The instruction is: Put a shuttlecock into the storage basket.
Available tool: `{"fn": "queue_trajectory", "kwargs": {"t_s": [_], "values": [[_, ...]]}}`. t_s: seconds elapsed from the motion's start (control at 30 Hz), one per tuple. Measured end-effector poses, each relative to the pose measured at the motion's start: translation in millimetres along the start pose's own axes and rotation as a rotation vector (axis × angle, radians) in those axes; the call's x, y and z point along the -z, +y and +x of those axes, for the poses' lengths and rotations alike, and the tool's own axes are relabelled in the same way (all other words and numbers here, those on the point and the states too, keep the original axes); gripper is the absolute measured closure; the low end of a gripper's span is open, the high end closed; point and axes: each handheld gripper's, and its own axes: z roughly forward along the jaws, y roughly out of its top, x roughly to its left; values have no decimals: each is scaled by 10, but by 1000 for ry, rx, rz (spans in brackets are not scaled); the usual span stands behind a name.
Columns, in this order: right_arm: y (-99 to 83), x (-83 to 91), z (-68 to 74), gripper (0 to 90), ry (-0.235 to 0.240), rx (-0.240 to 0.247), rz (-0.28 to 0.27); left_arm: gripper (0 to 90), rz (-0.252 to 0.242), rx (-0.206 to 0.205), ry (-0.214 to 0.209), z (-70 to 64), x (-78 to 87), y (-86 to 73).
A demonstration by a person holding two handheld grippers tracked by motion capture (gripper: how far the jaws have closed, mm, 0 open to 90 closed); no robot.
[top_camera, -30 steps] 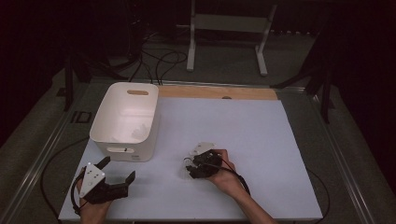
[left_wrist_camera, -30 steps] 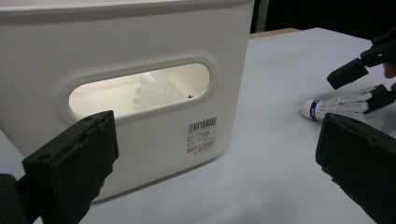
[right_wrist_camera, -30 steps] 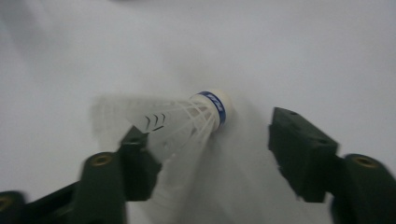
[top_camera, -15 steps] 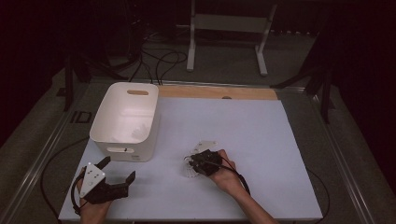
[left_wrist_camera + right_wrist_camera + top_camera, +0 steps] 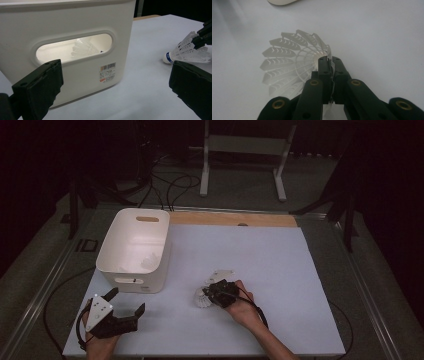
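A barcode label (image 5: 107, 72) is stuck on the white bin (image 5: 75, 22), its print too small to be read. No other text is legible.

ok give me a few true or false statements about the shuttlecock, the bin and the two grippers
1. The right gripper is shut on the skirt of the shuttlecock. True.
2. The left gripper holds the shuttlecock. False: its jaws stand open on nothing, near the white bin.
3. At least one more shuttlecock lies inside the bin. True, seen through the handle slot.
4. The bin lies tipped on its side. False: it stands upright on the table.
5. The held shuttlecock is inside the bin. False: it is out on the table, to the right of the bin.
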Motion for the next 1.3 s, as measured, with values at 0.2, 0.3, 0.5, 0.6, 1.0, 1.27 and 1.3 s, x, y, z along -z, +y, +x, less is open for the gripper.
{"fn": "queue_trajectory", "kwargs": {"t_s": [0.2, 0.3, 0.5, 0.6, 1.0, 1.27, 1.3], "values": [[8, 19, -5, 876, 3, -3, -7, 0, 0, 0, 0, -2, -2, 0], [11, 29, -6, 875, 1, 0, -9, 0, 1, 0, 0, -3, -4, 0], [24, 46, -1, 875, 2, 0, -13, 0, 1, 0, -2, -6, -8, 0], [34, 57, -3, 875, 4, 2, -20, 0, 2, 0, -1, -5, -7, 0], [51, 78, 3, 876, 2, 5, -29, 0, 2, -1, 1, -1, -3, 0], [69, 95, 8, 877, 2, 5, -38, 0, 2, -1, 1, 0, -2, 0], [71, 98, 7, 877, 2, 6, -37, 0, 2, -1, 1, -1, -2, 0]]}}
